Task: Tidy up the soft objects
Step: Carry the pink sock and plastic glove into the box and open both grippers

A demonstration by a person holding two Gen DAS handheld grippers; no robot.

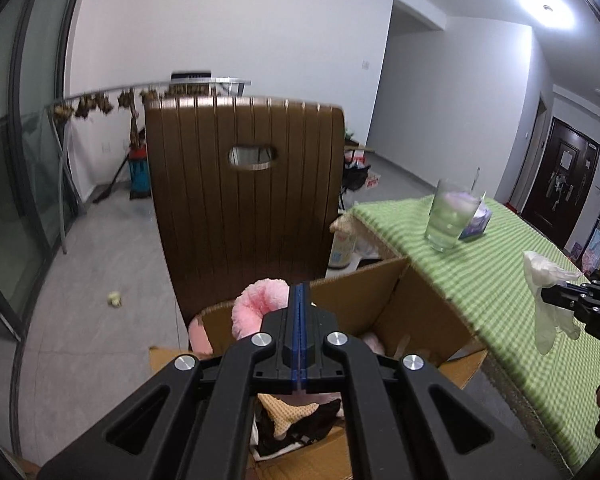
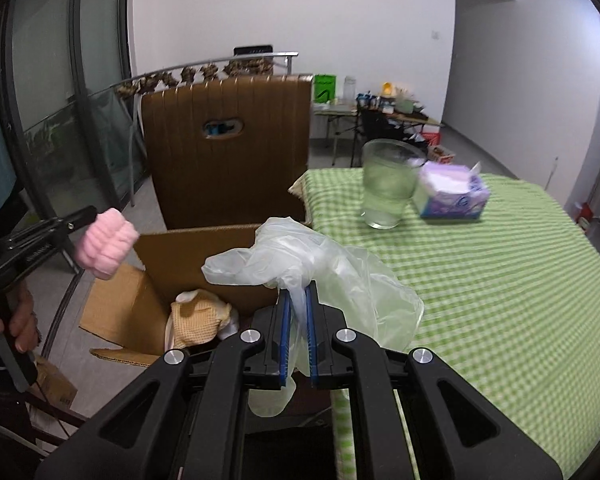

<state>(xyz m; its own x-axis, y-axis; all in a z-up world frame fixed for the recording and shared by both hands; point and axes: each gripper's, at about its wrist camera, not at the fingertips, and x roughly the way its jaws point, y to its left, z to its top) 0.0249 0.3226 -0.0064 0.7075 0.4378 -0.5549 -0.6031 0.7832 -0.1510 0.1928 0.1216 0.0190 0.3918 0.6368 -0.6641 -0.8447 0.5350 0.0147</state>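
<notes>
Cardboard box (image 1: 352, 300) interior mostly hidden behind left gripper (image 1: 299, 300); contents unclear. Tissue box (image 1: 477, 222) half hidden behind glass (image 1: 448, 216). Chair (image 1: 244, 200) seat unseen.

A brown slatted chair (image 1: 244, 200) stands with its back to us, an oval handle hole cut through the upper part. To its right runs a table under a green checked cloth (image 2: 500, 280). On the cloth a clear drinking glass (image 2: 388, 184) stands upright, and just beside it, on its far right side, sits a purple tissue box (image 2: 452, 196). Behind the chair a metal rail (image 2: 204, 68) carries a row of dried brown bunches. Further back by the white wall a cluttered side table (image 2: 380, 110) holds bottles and small packages. A dark door (image 1: 564, 176) closes off the far right.
</notes>
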